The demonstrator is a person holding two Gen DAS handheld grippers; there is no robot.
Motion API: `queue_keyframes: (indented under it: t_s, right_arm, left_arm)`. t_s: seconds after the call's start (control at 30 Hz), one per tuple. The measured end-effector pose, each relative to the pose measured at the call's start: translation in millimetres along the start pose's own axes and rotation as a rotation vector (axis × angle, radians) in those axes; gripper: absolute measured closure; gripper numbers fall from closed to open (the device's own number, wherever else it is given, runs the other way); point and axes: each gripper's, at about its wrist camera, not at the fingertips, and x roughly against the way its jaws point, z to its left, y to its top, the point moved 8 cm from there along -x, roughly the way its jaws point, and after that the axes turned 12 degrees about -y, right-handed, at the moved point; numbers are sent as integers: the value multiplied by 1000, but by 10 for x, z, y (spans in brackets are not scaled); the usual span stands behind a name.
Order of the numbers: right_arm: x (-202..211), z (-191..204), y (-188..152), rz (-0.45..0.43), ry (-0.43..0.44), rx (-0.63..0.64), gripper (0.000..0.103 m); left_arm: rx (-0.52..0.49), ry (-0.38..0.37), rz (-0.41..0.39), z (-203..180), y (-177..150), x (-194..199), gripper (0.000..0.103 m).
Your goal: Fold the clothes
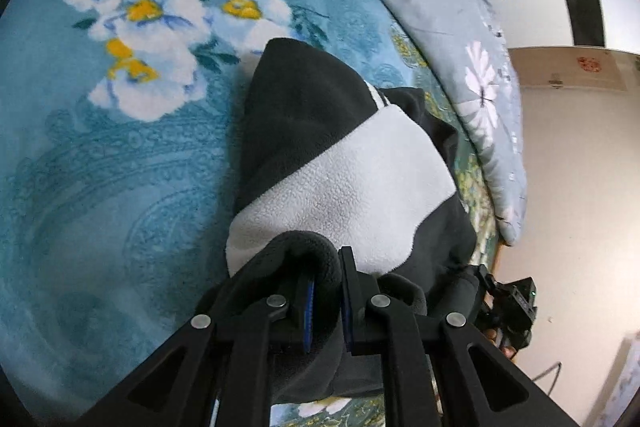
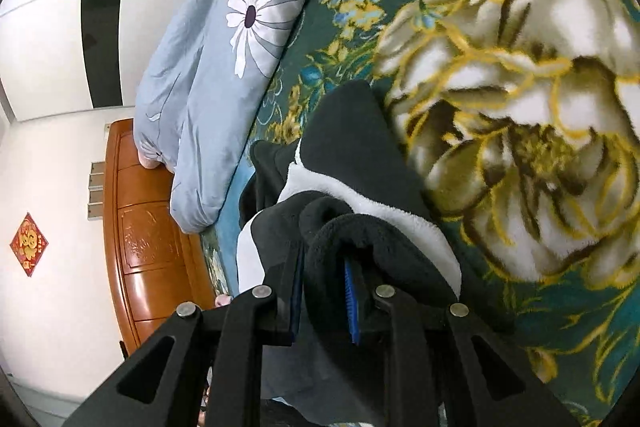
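Observation:
A black and white fleece garment (image 1: 340, 163) lies bunched on a teal floral blanket (image 1: 120, 167). My left gripper (image 1: 326, 267) is shut on a thick dark fold of it, the fleece bulging between the blue-lined fingers. In the right wrist view the same garment (image 2: 360, 163) rests on the blanket's green and gold flower part (image 2: 520, 107). There my right gripper (image 2: 324, 267) is shut on another black fold at the near edge. The right gripper's body (image 1: 508, 307) shows at the left view's lower right, close beside the garment.
A pale blue quilt with white daisies (image 2: 224, 67) lies along the bed's edge. Beyond it stand a wooden headboard (image 2: 148, 239) and white walls with a red ornament (image 2: 28, 245). Bare floor (image 1: 568, 227) lies past the bed edge.

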Motion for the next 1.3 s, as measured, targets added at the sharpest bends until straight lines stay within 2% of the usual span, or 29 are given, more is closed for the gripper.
queue_keyframes:
  t_s: [0.07,0.1,0.17,0.23,0.27,0.33,0.43,0.53,0.63,0.83,0.97,1.07,1.1,1.13,1.17,1.2,1.23,1.27,1.3]
  right_arm:
    - [65,37,-13,-9,-28,38,80]
    - [95,57,-16,-15,-41,57,78]
    - [153,76,-25,-23,-63,87,67]
    - [213,75,-32,-32,-81,110,62]
    - [249,49,-29,-43,-88,112,61]
    - [322,-17,-29,-63,-89,97,60]
    - [404,-144,-117,-64,-80,75,58]
    - [449,-237,-252,-55,-84,90,46]
    - [494,-276,-377,-42,-68,121,44]
    - [505,-285,-712,17,-87,238,41]
    - [330,-289,-843,28,-239,367,40]
    - [234,-251,-924,64,-286,433,40]
    - [217,-250,-945,75,-303,450,40]
    - [201,-269,-963,91,-322,463,42]
    - [196,-283,-971,102,-335,471,54]
    - [201,-282,-981,111,-340,484,63]
    - [207,-282,-990,119,-345,496,81]
    - [213,-282,-1000,128,-350,509,89]
    - [219,-281,-1010,136,-356,521,91]
  left_arm:
    - [-40,-28,9,-35,-44,44,87]
    - [-55,-39,10,-46,-68,65,82]
    - [-82,-67,11,-71,-140,120,70]
    - [-107,-85,6,-82,-231,194,43]
    - [-113,-76,5,-64,-274,222,40]
    - [-127,-57,7,-33,-358,268,40]
    - [-171,-17,53,-34,-480,242,40]
    - [-215,23,100,-35,-600,218,38]
    - [-259,64,147,-35,-718,197,33]
    - [-329,161,250,-11,-921,75,32]
    - [-379,259,329,60,-1026,-93,32]
    - [-420,348,374,107,-1094,-175,35]
    - [-433,379,389,124,-1117,-200,41]
    - [-446,410,405,141,-1140,-224,56]
    - [-457,433,417,149,-1161,-235,66]
    - [-463,432,420,130,-1178,-208,81]
    - [-468,432,423,112,-1195,-180,92]
    - [-474,431,426,93,-1213,-153,92]
    - [-480,431,429,75,-1230,-126,93]
